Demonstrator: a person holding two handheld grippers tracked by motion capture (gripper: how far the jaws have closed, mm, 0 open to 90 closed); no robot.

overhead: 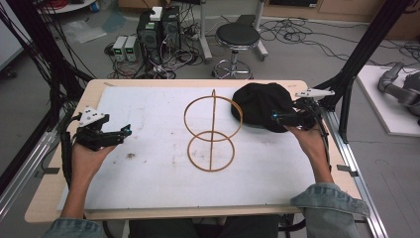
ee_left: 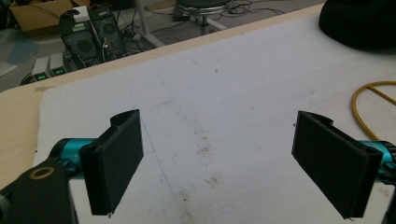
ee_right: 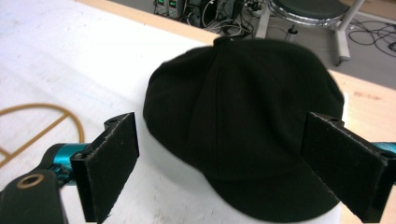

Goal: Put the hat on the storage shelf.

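Right gripper view puts my right gripper (ee_right: 224, 163) wide open and empty, astride the black cap (ee_right: 243, 126) at the table's far right. I'd go low, probably pinching its brim; the left gripper (ee_left: 219, 163) idles, gaping.

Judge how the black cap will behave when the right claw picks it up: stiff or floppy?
The black cap looks like soft fabric with seamed panels, so it will probably sag. It seems light. The open right claw should likely pinch its brim.
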